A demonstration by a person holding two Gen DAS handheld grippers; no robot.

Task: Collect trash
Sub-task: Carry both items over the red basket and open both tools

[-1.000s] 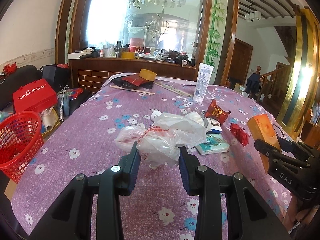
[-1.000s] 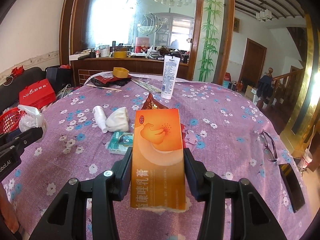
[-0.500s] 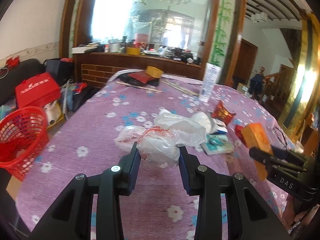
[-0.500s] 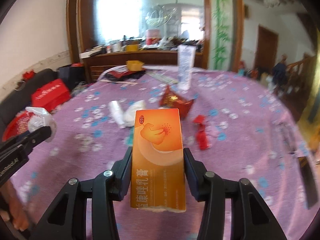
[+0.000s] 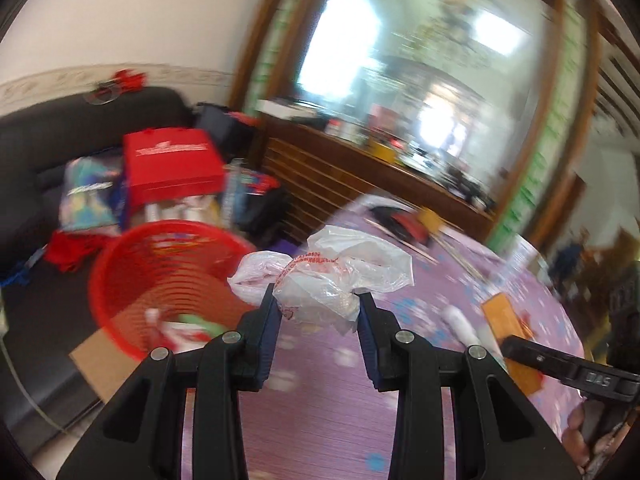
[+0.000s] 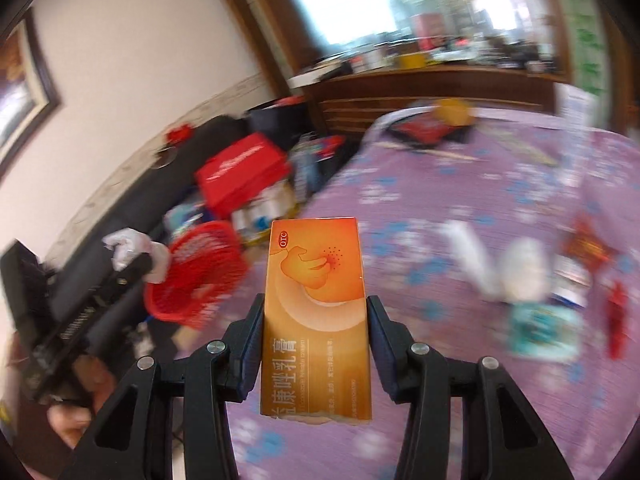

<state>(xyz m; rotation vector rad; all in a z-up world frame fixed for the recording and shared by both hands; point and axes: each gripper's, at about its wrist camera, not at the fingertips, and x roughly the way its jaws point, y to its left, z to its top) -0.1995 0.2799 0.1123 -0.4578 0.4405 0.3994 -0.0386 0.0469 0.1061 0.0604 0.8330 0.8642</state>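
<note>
Purple flowered tablecloth (image 5: 320,420) ends beside a red mesh basket (image 5: 132,280) off its left edge; left gripper (image 5: 318,312) clamps crumpled clear plastic bags (image 5: 332,280), right gripper (image 6: 316,324) clamps an orange cardboard medicine box (image 6: 316,300), both seemingly headed binward.

1. The plastic bag (image 5: 340,276) is thin, crinkled film, translucent white with red print, faintly shiny.
2. The orange box (image 6: 316,316) looks like smooth printed cardboard with a slight sheen.
3. The left gripper (image 5: 318,316) and right gripper (image 6: 316,330) are matt black plastic with small bright metal pins; their pads look dark blue and ribbed, possibly rubber.
4. The red basket (image 5: 160,280) is glossy slatted plastic.
5. The tablecloth (image 6: 460,184) is matt purple cloth with printed flowers.
6. The cabinet (image 5: 340,168) is dark polished wood.
</note>
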